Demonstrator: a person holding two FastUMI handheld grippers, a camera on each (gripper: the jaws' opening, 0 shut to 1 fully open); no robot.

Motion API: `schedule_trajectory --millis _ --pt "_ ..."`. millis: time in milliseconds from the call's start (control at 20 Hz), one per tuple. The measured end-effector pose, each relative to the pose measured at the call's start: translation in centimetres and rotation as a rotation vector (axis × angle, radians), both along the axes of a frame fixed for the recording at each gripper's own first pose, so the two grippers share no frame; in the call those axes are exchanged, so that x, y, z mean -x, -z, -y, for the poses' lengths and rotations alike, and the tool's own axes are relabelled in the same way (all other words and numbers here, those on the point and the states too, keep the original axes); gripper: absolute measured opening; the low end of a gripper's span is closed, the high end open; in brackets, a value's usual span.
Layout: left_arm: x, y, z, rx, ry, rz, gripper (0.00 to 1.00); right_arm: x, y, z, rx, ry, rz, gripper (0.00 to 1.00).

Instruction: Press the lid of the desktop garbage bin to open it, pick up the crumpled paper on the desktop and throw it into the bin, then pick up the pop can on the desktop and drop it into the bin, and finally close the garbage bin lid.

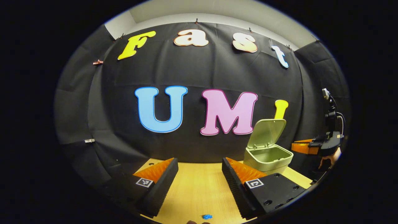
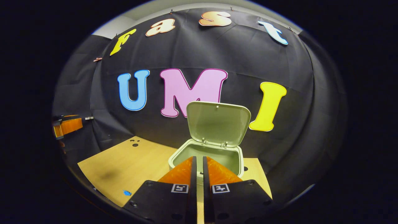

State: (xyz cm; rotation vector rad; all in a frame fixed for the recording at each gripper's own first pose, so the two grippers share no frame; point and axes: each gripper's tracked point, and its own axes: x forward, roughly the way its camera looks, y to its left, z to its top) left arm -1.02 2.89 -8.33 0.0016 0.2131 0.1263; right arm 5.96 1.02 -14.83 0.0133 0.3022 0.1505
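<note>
**Bin lid up, paper and can yet to be located**

The desk (image 2: 124, 165) is seen as a pale wooden surface, with a small blue mark (image 2: 127, 193) near its front edge. The garbage bin (image 1: 268, 157) is stood toward the desk's far right side, close to the booth wall, and its lid (image 2: 218, 123) is raised upright on its rear hinge, so the cavity is exposed. From what can be seen of the cavity, nothing can be made out inside, though its floor is hidden.

The right claw (image 2: 199, 174) is held just in front of the bin's near rim, its fingers brought nearly together with only a thin gap and nothing clamped between them. The left claw (image 1: 199, 174) is held well to the left of the bin, its fingers spread wide apart over bare desk, with nothing gripped.

The opening step is judged complete, and the picking up of the crumpled paper is judged to be the step in hand. Where the paper and the pop can lie cannot be told from these views. The next move is thought to call for the paper to be found, straddled by parted fingers, clamped, and carried over the open bin.
</note>
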Motion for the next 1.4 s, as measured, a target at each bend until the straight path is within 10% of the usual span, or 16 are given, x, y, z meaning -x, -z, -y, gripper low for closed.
schedule_trajectory --millis 600,1400 --pt "3.5 14.2 0.9 0.072 0.085 -0.27 0.92 5.8 0.7 -2.2 -0.038 -0.027 -0.058 0.56" --pt "7.2 31.6 2.8 0.026 0.187 -0.63 0.9 9.9 2.1 -1.3 -0.022 0.008 -0.134 0.57"
